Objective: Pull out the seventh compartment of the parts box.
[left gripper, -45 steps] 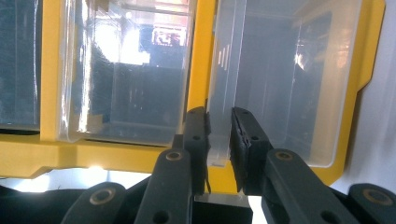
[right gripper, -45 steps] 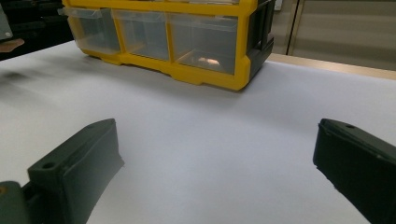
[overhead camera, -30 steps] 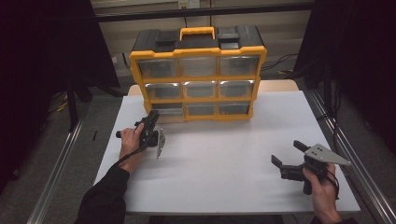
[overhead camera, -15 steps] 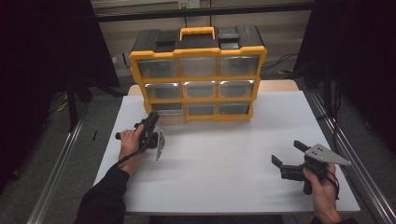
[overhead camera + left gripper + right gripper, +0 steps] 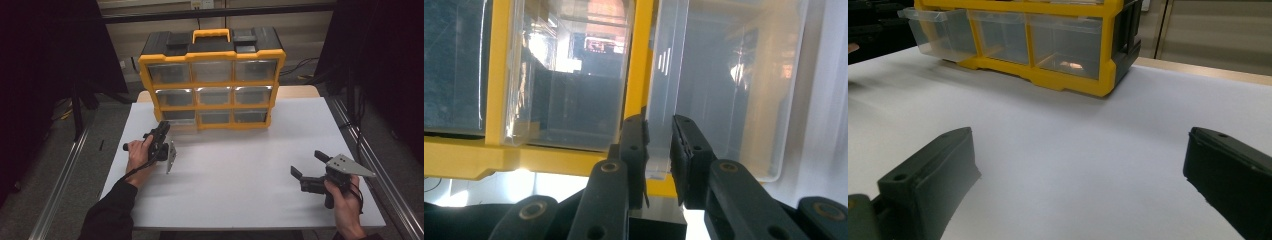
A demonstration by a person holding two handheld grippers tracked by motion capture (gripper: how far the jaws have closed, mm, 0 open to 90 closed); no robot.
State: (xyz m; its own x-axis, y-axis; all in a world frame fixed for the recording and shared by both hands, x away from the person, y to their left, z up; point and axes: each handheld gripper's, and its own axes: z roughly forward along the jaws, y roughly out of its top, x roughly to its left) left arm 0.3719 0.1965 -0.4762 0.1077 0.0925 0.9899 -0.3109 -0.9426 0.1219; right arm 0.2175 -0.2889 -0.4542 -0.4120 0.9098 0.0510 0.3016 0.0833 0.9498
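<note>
Drawer (image 5: 664, 90), bottom-left of the cabinet (image 5: 212, 80), pinched by my left gripper (image 5: 162, 131).

High view: I see the cabinet at the table's (image 5: 240, 190) far edge; my left gripper reaches its bottom-left corner, and my right gripper (image 5: 306, 167) sits well away toward the cabinet's right and nearer me, jaws spread. Left gripper view: my left gripper (image 5: 659, 145) has its jaws pressed on the clear front lip of the drawer, which juts out from the cabinet's yellow frame (image 5: 639, 55). Right gripper view: my right gripper (image 5: 1078, 165) jaws stand wide apart over bare table (image 5: 1073, 145), with nothing between them; the cabinet (image 5: 1073, 75) lies ahead, its left-hand drawer (image 5: 940, 32) sticking out beyond its neighbours.
</note>
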